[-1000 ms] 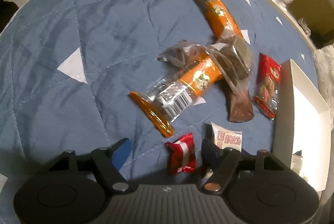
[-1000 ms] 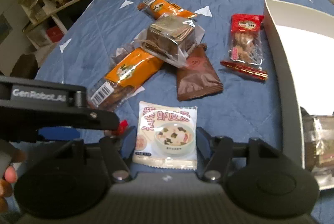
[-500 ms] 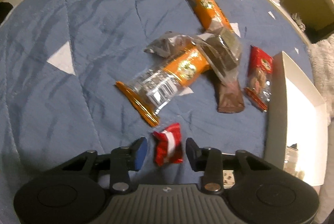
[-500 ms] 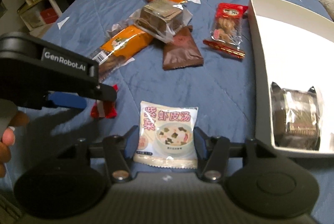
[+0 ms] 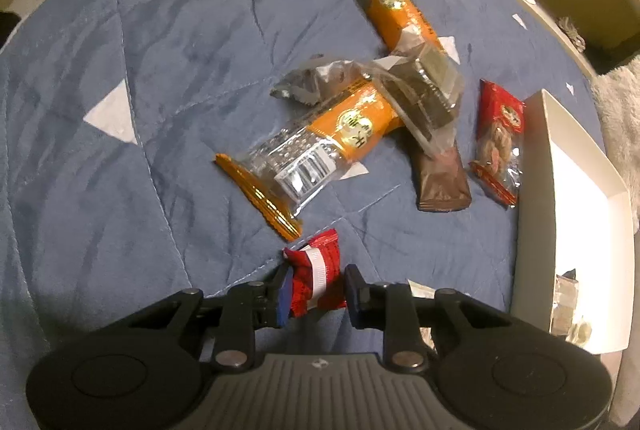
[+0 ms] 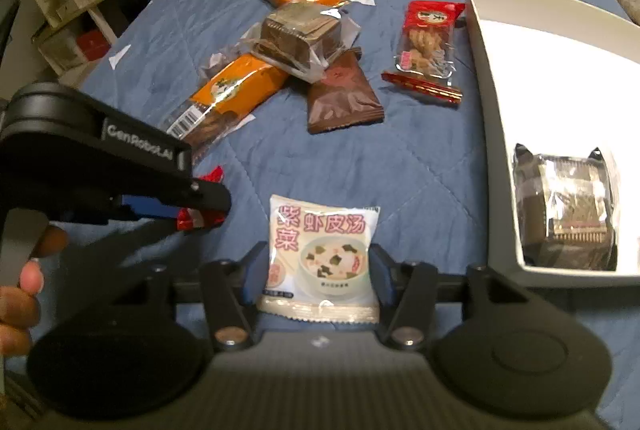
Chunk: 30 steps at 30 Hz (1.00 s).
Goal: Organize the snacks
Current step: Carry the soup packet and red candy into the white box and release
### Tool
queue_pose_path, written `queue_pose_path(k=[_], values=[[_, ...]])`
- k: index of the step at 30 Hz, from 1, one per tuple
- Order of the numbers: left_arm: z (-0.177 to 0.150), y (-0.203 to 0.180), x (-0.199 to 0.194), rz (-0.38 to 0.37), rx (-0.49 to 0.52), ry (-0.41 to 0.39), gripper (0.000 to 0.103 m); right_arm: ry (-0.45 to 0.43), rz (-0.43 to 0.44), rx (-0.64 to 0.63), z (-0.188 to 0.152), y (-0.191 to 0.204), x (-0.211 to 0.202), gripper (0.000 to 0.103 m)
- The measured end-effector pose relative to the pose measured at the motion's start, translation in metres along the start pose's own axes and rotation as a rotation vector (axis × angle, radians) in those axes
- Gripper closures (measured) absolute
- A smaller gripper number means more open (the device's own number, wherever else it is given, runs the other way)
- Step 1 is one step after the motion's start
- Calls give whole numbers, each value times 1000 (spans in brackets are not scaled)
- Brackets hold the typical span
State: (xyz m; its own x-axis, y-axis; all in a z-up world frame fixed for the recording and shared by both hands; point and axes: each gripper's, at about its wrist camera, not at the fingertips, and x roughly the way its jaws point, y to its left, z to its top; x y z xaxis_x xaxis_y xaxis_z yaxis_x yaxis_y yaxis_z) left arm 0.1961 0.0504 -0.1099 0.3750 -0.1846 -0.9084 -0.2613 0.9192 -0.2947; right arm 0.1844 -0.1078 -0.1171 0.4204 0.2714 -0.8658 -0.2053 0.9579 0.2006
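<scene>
- Left wrist view: the left gripper has clamped the small red candy packet on the blue quilt.
- The right gripper is closing around the white soup sachet, pads at its edges.
- Both packets look light, soft and crinkly; a grip across the middle seems best.
- More snacks lie beyond; the white box sits right, shelves behind.
</scene>
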Motion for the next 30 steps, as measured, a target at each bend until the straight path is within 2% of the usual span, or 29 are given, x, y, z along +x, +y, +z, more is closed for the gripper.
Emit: queue_pose_path(k=[5,13,17,25,30], values=[[-3,0,-19,-6,11,-47,74,-20,15,29,2,-5,-6,46],[-6,-7,-54,-37,60,-152,74,-113,45,13,10,-13,-42,46],[-9,-14,-63,-52,91,-179,74,-154,41,0,18,-20,-59,46],[-8,-43,-78,-91,161,-209,74,-206,-4,-21,37,-44,-94,46],[-4,-70,-81,-93,205,-220,74,-234,-48,-12,42,-76,-112,46]])
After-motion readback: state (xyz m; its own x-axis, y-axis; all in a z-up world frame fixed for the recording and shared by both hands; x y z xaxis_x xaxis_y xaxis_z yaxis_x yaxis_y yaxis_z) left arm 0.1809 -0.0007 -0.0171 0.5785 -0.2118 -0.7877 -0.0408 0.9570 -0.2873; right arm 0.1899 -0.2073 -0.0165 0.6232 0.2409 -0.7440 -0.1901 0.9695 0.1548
